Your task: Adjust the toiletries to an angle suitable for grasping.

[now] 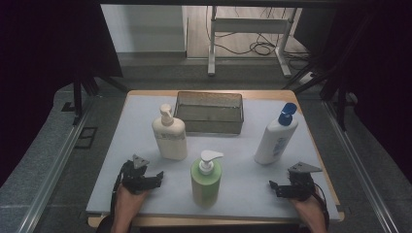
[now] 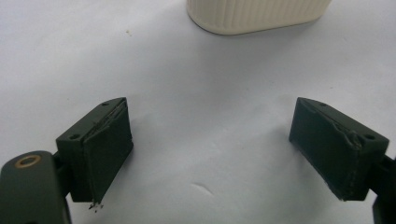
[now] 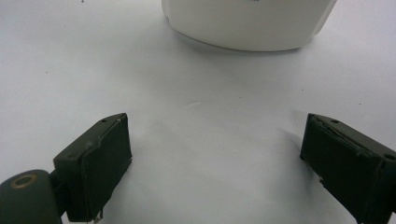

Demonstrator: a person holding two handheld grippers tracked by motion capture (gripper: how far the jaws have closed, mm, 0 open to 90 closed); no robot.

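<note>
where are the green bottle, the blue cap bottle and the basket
green bottle [image 1: 206, 184], high view, on its body
blue cap bottle [image 1: 275, 140], high view, on its white body
basket [image 1: 209, 127], high view, on its near wall

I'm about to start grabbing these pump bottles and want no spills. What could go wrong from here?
1. The tall green pump bottle stands upright between both open hand-held grippers, left and right; a sideways sweep could topple it.
2. The white bottle with the blue cap leans; a nudge might tip it.
3. The cream ribbed pump bottle stands close to the metal mesh basket; pushing could knock them together.
</note>
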